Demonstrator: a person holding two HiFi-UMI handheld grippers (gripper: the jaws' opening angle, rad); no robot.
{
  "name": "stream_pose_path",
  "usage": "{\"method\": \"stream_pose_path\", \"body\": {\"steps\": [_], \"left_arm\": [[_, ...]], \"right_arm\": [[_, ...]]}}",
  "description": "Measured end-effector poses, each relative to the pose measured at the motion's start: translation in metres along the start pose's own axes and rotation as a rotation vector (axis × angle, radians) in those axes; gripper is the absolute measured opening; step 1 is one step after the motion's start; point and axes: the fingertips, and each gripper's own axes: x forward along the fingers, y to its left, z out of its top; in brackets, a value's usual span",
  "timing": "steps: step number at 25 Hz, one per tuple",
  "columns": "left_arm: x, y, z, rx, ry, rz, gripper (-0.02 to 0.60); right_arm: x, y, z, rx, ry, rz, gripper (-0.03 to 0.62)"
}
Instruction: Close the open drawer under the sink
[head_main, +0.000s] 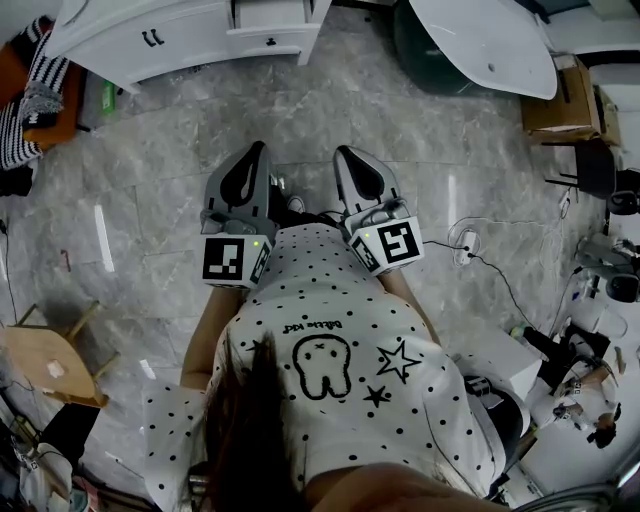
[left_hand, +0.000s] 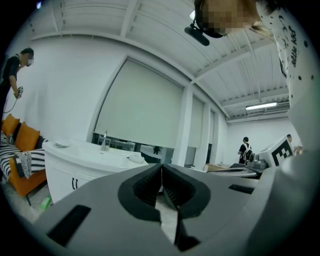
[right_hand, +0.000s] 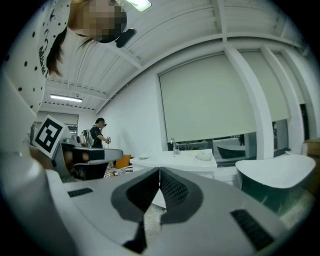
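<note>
grey marble-look tile floor (head_main: 140, 210), glossy, in a big white room. left gripper (head_main: 256, 150) and right gripper (head_main: 346, 152) are both pinched fully together with nothing between the ribbed black pads. they sit side by side in front of the torso, pointing roughly level at the cabinet (head_main: 190, 30). reads as an approach posture: shut jaws give a blunt nose for pushing, and a close needs no grasp. bodies are matte grey plastic, with marker cubes (head_main: 236, 258) at the rear.

drawer (head_main: 290, 45) is at the top of the head view, well ahead of both tips. it's pulled out of the white cabinet, with a flat white front, a small dark knob (head_main: 269, 42) and the box open on top. sink top (left_hand: 90, 155) is smooth white with a rounded edge, faucet (left_hand: 105, 141) upright on it. white tub (head_main: 490, 40) with a dark green shell sits right of the cabinet, off the path.

judgement: no contact yet. next is to close the gap and push square on the front. an off-centre push could rack it.
</note>
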Motion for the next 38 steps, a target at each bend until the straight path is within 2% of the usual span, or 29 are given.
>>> {"method": "stream_pose_path", "body": {"steps": [5, 15, 30, 38], "left_arm": [[0.018, 0.036, 0.014, -0.042, -0.003, -0.018, 0.008], [0.043, 0.083, 0.028, -0.038, -0.013, -0.071, 0.006], [0.060, 0.117, 0.017, -0.071, 0.030, 0.002, 0.008], [0.105, 0.121, 0.026, -0.090, 0.008, 0.043, 0.006]], "right_arm": [[0.039, 0.002, 0.015, -0.001, 0.005, -0.018, 0.014], [0.094, 0.002, 0.017, 0.025, -0.015, -0.067, 0.014], [0.133, -0.008, 0.008, 0.064, 0.025, -0.042, 0.014], [0.158, -0.048, 0.018, 0.054, 0.039, -0.017, 0.014]]}}
